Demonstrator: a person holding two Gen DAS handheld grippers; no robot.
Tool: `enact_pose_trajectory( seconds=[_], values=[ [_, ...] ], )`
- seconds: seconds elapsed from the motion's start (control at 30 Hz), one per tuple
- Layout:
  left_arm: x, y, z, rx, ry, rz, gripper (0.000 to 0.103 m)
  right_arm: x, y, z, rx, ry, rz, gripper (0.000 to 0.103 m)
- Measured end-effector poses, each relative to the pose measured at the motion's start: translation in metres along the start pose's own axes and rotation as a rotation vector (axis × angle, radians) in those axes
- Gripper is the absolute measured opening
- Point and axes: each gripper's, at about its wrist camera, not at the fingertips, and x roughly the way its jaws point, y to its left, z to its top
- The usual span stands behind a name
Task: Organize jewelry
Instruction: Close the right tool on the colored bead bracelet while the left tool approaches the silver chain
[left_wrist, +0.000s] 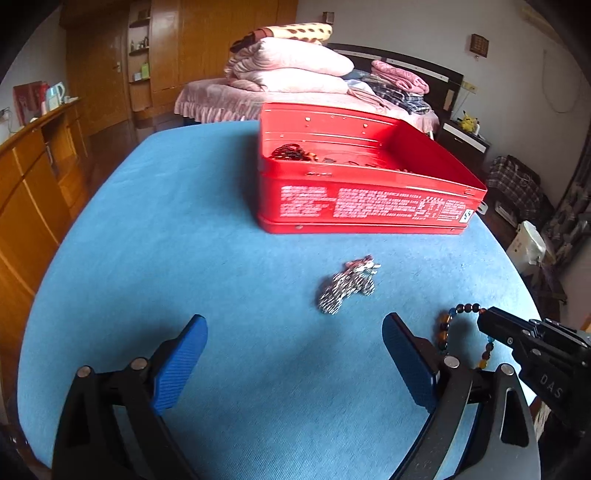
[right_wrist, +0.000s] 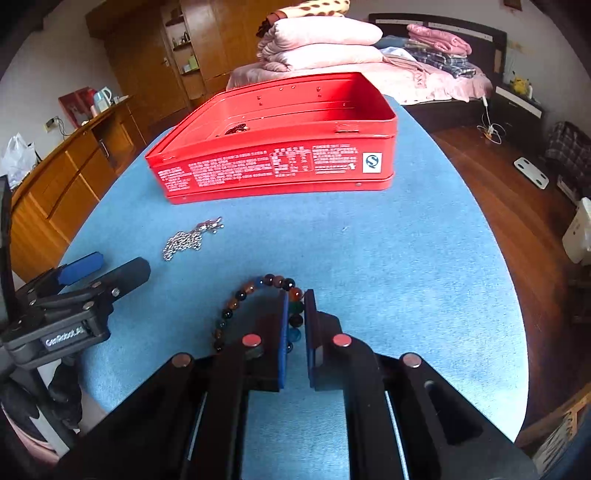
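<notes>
1. One bead bracelet (right_wrist: 258, 295), mixed amber, dark and blue beads, pinched in the right gripper (right_wrist: 295, 306); jaws narrow, closed on its beads, over the blue desk (right_wrist: 406, 258).
2. One silver chain (left_wrist: 345, 286) heaped on the desk, between bracelet and tin.
3. One open red tin (left_wrist: 369, 199), some jewelry inside; white side print unreadable, "S" logo sticker.
4. Left gripper (left_wrist: 295, 354): jaws wide, empty. Body reads "GenRobot.AI".
</notes>
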Motion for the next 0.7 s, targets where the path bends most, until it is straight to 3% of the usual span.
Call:
enact_pose_trajectory(
  seconds=[0.43,0.57,0.67,0.7],
  values=[
    [0.039,-0.024,0.021,0.060,0.059,-0.057,0.067,0.007,-0.019,0.004,0.032,0.004,0.011,0.007],
    [0.040,-0.024,0.020,0.073,0.054,-0.072,0.064,0.010,-0.022,0.003,0.044,0.010,0.018,0.007],
    [0.041,-0.025,0.022,0.076,0.055,-0.081,0.050,0.010,-0.022,0.003,0.046,0.009,0.022,0.007],
    [0.041,-0.025,0.022,0.077,0.054,-0.082,0.041,0.010,-0.022,0.003,0.046,0.009,0.023,0.007]
  ],
)
